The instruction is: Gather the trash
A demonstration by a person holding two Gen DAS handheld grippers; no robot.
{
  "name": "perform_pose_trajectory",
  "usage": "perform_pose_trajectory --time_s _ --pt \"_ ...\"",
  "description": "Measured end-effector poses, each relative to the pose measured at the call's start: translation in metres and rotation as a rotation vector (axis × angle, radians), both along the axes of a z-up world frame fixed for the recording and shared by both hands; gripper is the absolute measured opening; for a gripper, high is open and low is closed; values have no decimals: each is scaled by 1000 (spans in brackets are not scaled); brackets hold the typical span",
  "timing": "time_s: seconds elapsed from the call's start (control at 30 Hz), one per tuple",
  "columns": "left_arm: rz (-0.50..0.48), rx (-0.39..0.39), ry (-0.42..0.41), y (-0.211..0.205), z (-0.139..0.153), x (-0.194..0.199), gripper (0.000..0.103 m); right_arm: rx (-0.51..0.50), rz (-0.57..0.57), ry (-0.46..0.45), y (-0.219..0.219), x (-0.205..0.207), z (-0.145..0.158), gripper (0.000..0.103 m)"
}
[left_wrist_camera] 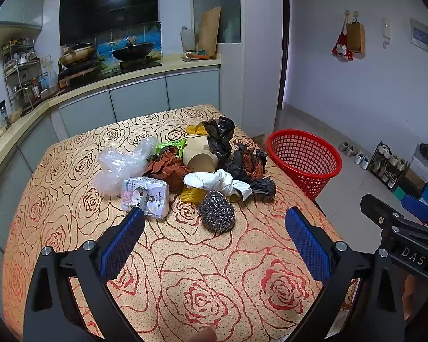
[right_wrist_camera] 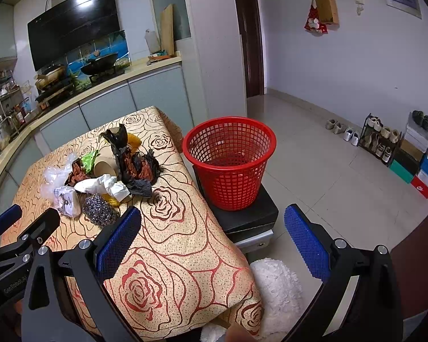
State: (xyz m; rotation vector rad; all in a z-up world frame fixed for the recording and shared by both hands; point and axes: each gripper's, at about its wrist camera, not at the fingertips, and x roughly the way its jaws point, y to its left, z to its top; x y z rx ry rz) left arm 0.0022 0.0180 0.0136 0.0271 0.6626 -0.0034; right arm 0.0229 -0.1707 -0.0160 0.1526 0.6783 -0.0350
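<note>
Kitchen cabinets and a stove run behind the counter [left_wrist_camera: 162,256], which wears a rose-patterned cloth. I take the steel scourer [left_wrist_camera: 216,212] as my landmark: it sits at the near edge of the trash pile. Just behind it lie a crumpled white paper [left_wrist_camera: 214,181] and a yellow sponge [left_wrist_camera: 191,193]; beside it on the stove side sits a tissue packet [left_wrist_camera: 145,198], with a clear plastic bag [left_wrist_camera: 119,168] beyond. Further behind lie a cardboard cup [left_wrist_camera: 198,154] on its side and black bags [left_wrist_camera: 222,139]. Off the counter's edge, past the scourer, stands the red basket [right_wrist_camera: 231,162] on a dark stool [right_wrist_camera: 248,216]. I hold my left gripper [left_wrist_camera: 214,242] short of the scourer, jaws wide apart and empty. My right gripper [right_wrist_camera: 211,245] hangs over the counter's corner, jaws equally spread, holding nothing.
</note>
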Motion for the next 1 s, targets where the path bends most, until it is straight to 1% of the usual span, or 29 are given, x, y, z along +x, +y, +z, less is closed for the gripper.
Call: perform_pose_trajectory --time_s 0.23,0.47,0.6,0.87,1.0 --pt "13 -14 16 10 -5 4 95 -2 22 15 5 5 -4 98" --pt "46 -26 32 27 -11 8 95 11 64 31 11 11 -7 98" --pt "86 -28 39 42 -15 12 95 0 71 32 15 15 -7 98" --pt "142 -29 52 68 -26 17 95 -15 123 57 26 24 -13 98" --pt "184 -37 53 91 -31 20 95 -17 146 68 31 30 -16 98"
